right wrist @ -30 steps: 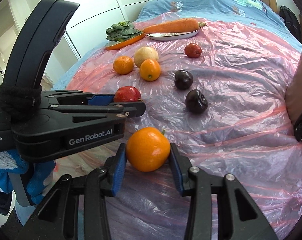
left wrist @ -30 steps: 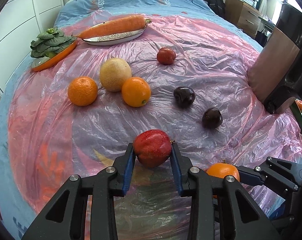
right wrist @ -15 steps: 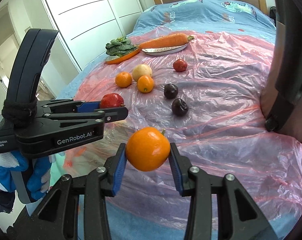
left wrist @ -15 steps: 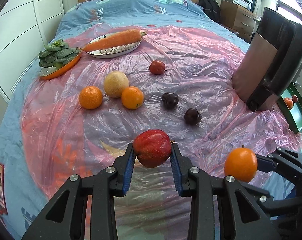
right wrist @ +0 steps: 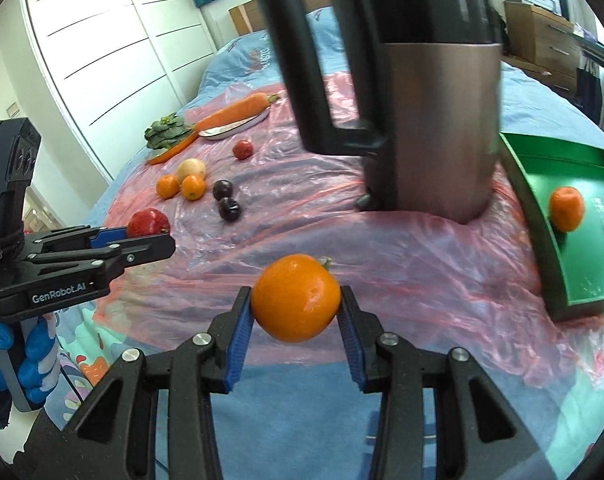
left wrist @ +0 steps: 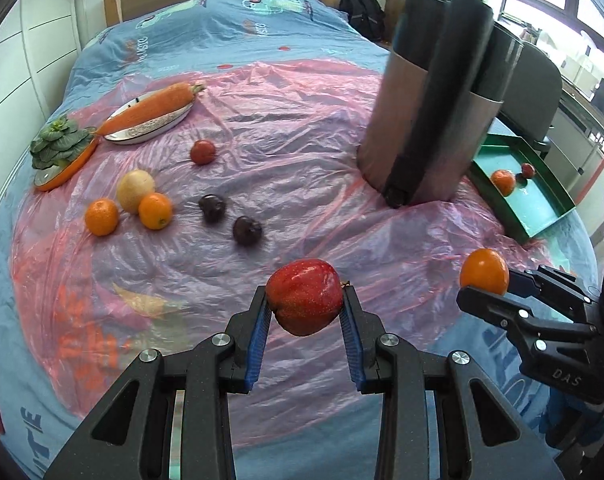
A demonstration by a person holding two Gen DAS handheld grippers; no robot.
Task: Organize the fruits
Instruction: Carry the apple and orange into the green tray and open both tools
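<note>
The right gripper [right wrist: 295,320] pinches an orange [right wrist: 295,298]; the left gripper [left wrist: 304,320] pinches an apple [left wrist: 304,296]. The green tray [right wrist: 542,216] lies ahead to the right, nearer the right gripper.

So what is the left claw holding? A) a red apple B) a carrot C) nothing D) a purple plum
A: the left claw is shut on the red apple, which sits squeezed between its blue pads, lifted above the pink sheet.
</note>
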